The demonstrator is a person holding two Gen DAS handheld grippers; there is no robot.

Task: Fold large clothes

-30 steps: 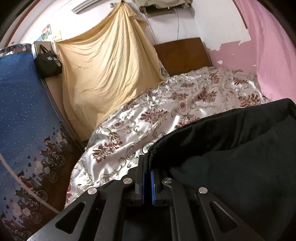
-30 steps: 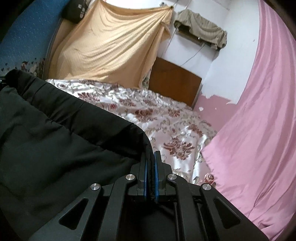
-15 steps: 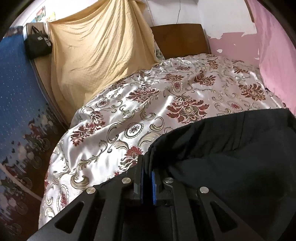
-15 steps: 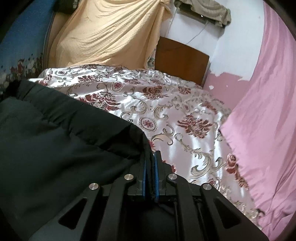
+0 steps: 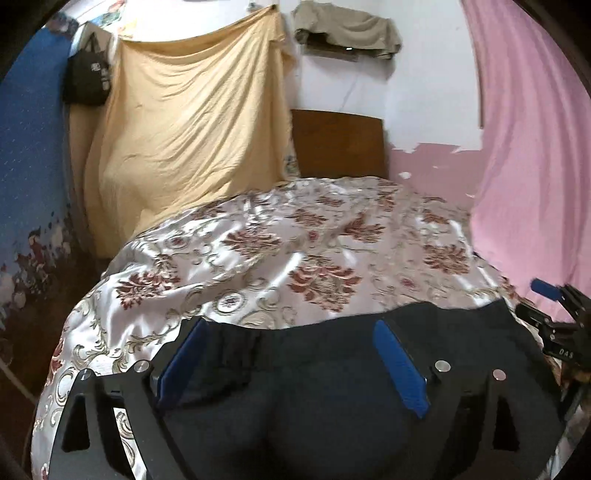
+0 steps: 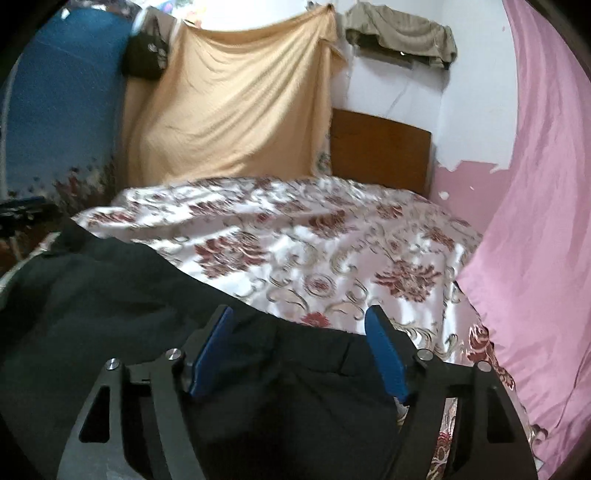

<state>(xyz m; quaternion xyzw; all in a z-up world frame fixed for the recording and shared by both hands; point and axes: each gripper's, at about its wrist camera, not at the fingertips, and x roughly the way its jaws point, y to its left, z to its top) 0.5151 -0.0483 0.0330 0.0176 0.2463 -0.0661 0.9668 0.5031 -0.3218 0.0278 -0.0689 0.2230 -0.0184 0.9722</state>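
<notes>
Both jaws opening (pads clear) — black garment (image 5: 314, 387) between | bedspread (image 5: 295, 240) beneath

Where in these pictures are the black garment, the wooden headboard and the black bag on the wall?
black garment (image 5: 332, 387), left wrist view, middle of the dark cloth.
wooden headboard (image 5: 338, 142), left wrist view, centre of its brown panel.
black bag (image 5: 86, 83), left wrist view, its front.

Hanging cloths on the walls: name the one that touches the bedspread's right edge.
The pink cloth: it drapes down onto the floral bedspread on the right. The yellow cloth hangs behind the bed, the olive one high up.
</notes>
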